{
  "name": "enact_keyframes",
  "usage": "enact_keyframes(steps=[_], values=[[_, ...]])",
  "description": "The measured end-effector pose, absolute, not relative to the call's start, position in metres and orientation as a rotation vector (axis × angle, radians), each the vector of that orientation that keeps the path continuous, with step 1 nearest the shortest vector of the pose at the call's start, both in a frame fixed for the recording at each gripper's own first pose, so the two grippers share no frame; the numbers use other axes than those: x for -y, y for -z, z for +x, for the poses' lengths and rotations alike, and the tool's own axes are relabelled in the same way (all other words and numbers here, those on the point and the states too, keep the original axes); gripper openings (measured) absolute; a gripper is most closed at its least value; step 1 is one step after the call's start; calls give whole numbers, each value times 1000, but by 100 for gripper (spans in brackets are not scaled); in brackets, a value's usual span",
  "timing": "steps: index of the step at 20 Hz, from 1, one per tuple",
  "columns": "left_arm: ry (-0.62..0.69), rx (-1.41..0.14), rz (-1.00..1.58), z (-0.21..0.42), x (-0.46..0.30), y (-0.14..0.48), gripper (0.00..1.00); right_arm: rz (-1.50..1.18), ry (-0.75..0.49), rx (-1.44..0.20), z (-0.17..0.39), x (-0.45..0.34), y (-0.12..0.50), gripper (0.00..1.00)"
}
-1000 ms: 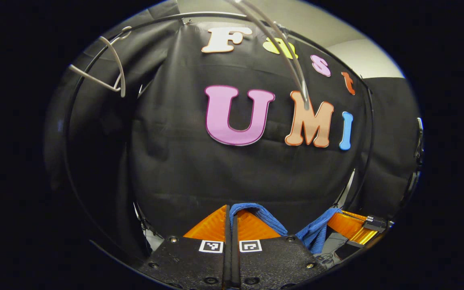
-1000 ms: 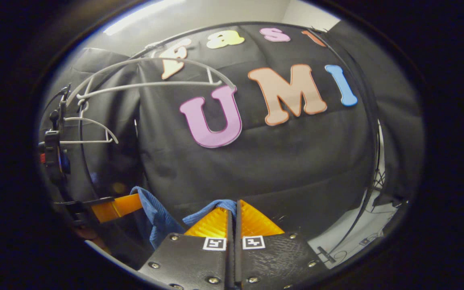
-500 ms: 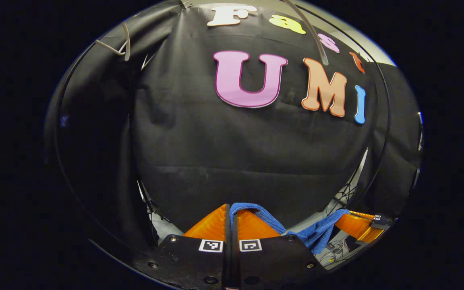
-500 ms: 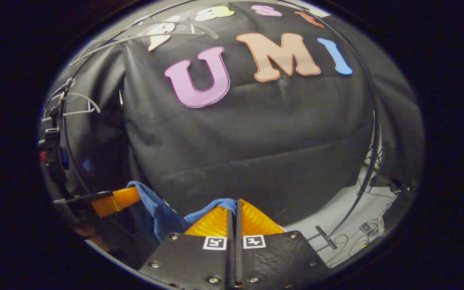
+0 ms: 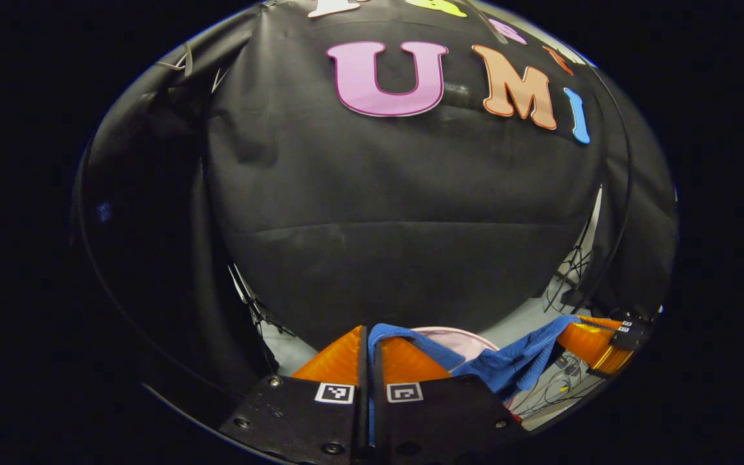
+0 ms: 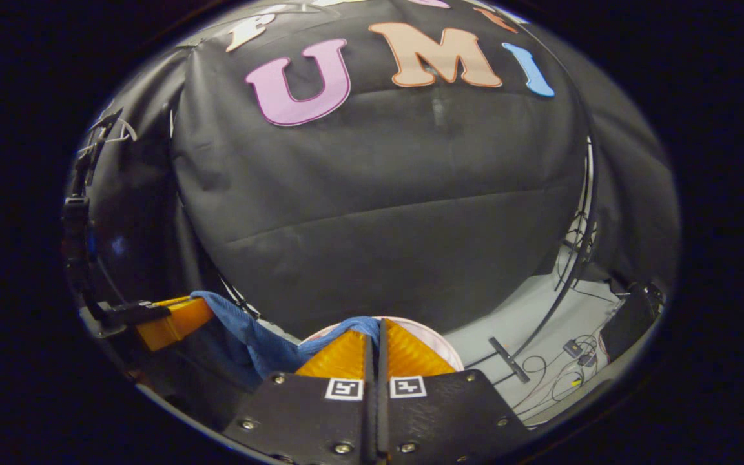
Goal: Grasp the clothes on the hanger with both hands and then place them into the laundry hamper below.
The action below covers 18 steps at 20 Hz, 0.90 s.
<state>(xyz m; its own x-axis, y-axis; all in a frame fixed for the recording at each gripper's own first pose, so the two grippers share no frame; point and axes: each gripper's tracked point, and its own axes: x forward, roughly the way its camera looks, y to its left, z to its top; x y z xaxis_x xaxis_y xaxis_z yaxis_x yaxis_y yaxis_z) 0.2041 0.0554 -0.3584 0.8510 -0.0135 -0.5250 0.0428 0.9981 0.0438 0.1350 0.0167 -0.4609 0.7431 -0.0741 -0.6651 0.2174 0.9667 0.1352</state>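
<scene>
A blue garment (image 5: pixel 507 361) stretches between both grippers. My left gripper (image 5: pixel 369 337) is shut on one end of it, its orange fingers (image 5: pixel 340 361) pinching the cloth at the tips. My right gripper (image 6: pixel 378 330) is shut on the other end, and the blue garment (image 6: pixel 249 332) sags leftward from it to the other gripper (image 6: pixel 168 320). In the left gripper view the right gripper (image 5: pixel 595 339) shows at the lower right. The pink rim of the laundry hamper (image 5: pixel 469 339) peeks out below, just beyond the fingers; the hamper's rim (image 6: pixel 436 342) also shows in the right gripper view.
White hangers (image 6: pixel 104 135) sit on a rail at the upper left of the right gripper view. Cables and a small bar (image 6: pixel 507 358) lie on the pale floor at the lower right. A black frame tube (image 6: pixel 578 213) runs down the right side.
Both grippers have gone down with the blue garment still held. The hangers have slid up and out of the views, and the pink hamper rim has come into sight below.
</scene>
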Motion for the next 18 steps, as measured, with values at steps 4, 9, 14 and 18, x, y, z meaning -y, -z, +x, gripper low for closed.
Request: enact_keyframes(steps=[4, 9, 14, 18], values=[[40, -613, 56, 188, -58, 364, 63, 186, 182, -684, 134, -12, 445, 27], [27, -572, 50, 181, -65, 339, 98, 136, 205, -646, 131, -9, 418, 99], [30, -538, 58, 174, -69, 315, 98, 194, 200, -625, 124, -17, 404, 99], [50, -546, 58, 162, -66, 311, 98, 161, 229, -612, 122, -10, 394, 99]])
